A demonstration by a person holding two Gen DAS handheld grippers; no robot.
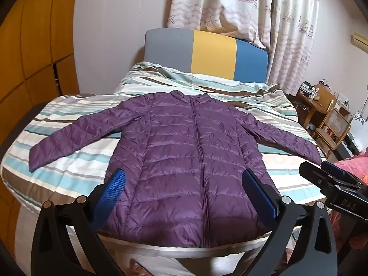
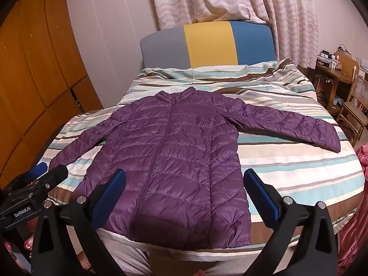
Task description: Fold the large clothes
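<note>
A purple quilted puffer jacket lies flat and zipped on the striped bed, sleeves spread to both sides, hem toward me. It also shows in the right wrist view. My left gripper is open and empty, held above the jacket's hem. My right gripper is open and empty, above the hem's right part. The right gripper also shows at the right edge of the left wrist view. The left gripper shows at the left edge of the right wrist view.
The striped duvet covers the bed. A grey, yellow and blue headboard stands at the far end under curtains. A wooden wardrobe is on the left. A desk and chairs stand on the right. Pink cloth lies at the right.
</note>
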